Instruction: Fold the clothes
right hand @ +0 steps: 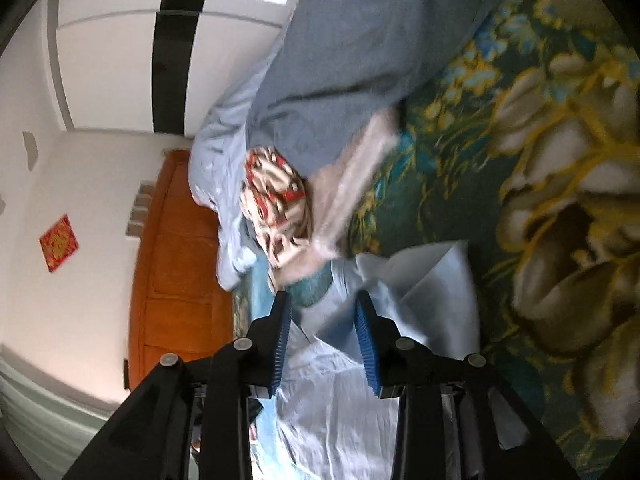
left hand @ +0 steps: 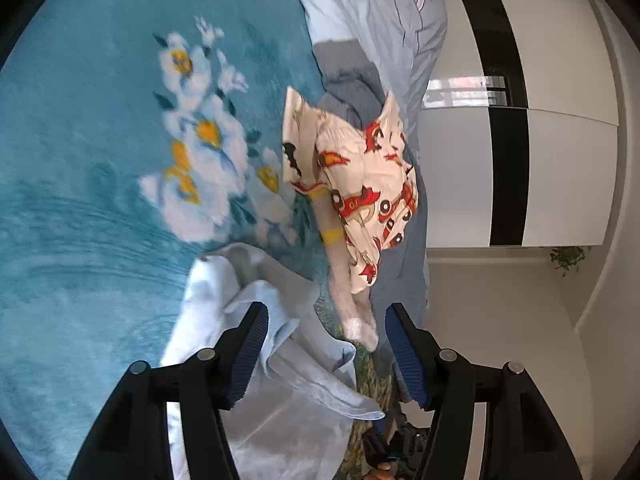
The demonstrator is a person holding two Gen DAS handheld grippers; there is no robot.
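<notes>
A pale blue shirt (left hand: pixel 280 364) lies crumpled on the teal flowered blanket (left hand: pixel 80 160). My left gripper (left hand: pixel 326 314) is open above the shirt's folded edge, with both pads clear of the cloth. In the right wrist view the same shirt (right hand: pixel 424 296) spreads under my right gripper (right hand: pixel 322 298). Its jaws stand apart with a fold of the shirt below the gap, and I see no pinch. Beyond lie a cream garment with red cars (left hand: pixel 360 184) (right hand: pixel 276 208) and a pale pink garment (left hand: pixel 356 312) (right hand: pixel 352 176).
A grey-blue garment (left hand: pixel 348 76) (right hand: pixel 360 40) and light bedding (left hand: pixel 380 0) are heaped at the blanket's far edge. A white wardrobe with a black stripe (left hand: pixel 560 120) stands past the bed. A wooden panel (right hand: pixel 180 260) is at the left of the right wrist view.
</notes>
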